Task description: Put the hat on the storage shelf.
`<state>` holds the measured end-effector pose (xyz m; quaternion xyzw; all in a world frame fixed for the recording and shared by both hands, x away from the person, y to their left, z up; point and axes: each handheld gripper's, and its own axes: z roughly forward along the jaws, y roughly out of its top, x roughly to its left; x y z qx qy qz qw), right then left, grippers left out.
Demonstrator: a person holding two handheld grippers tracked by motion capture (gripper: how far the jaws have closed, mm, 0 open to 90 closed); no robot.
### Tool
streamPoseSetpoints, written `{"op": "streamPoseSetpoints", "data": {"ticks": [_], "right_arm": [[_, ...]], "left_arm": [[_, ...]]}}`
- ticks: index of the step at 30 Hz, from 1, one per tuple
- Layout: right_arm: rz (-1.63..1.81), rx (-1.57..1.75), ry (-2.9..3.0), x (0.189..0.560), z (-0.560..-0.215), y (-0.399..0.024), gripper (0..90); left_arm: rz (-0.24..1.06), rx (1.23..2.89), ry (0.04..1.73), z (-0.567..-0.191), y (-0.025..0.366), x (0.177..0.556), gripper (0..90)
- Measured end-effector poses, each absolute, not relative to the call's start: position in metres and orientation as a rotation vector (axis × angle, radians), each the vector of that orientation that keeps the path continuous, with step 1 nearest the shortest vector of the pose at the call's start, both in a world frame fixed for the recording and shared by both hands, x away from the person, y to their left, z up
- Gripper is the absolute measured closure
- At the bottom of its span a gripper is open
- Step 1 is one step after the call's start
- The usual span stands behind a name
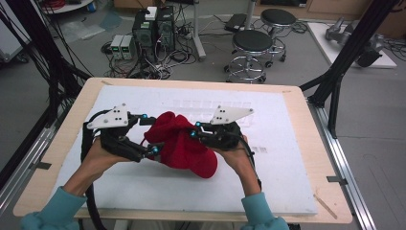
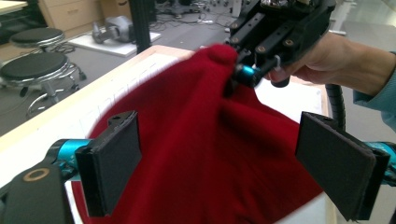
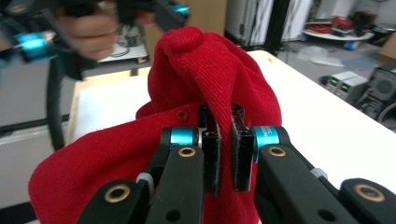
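Red hat (image 1: pixel 184 146) at frame centre, on the white table (image 1: pixel 287 158). Right tool (image 3: pixel 223 140) clamped on a fold of it; left tool (image 2: pixel 219 172) jaws apart, hat between, untouched. Risk: single pinch slips, hat sags and bunches.

This is a lab or research workshop, not a home. The desk (image 1: pixel 297 143) is a plain wooden top with a white board laid over it, standing on a grey floor between black metal frame posts (image 1: pixel 352 45) and rails. On the floor at the far side sit two computer towers (image 1: pixel 154 28) and small grey boxes (image 1: pixel 122 46) with green lights, amid a tangle of loose cables (image 1: pixel 158 64). To the right of them stand two round black stools (image 1: pixel 252 48) on chrome legs. Farther right, a grey machine part (image 1: pixel 352 38) lies on a white sheet on the floor. Cardboard boxes (image 2: pixel 70 14) and cluttered benches line the walls.
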<state>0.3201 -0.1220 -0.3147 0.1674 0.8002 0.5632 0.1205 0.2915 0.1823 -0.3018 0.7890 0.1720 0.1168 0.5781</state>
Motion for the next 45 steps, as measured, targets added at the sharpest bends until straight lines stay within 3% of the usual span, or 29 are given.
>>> {"op": "streamPoseSetpoints", "data": {"ticks": [19, 34, 45], "right_arm": [[1.681, 0.639, 2.167, 0.325, -0.304, -0.112, 85.9], [1.692, 0.655, 2.131, 0.328, -0.298, -0.101, 85.9], [1.697, 0.686, 2.104, 0.326, -0.297, -0.096, 85.9]], "left_arm": [[0.243, 1.845, 0.535, -0.347, 0.187, 0.256, 15.1], [0.192, 1.86, 0.546, -0.381, 0.144, 0.252, 16.6], [0.188, 1.806, 0.593, -0.382, 0.125, 0.258, 27.2]]}}
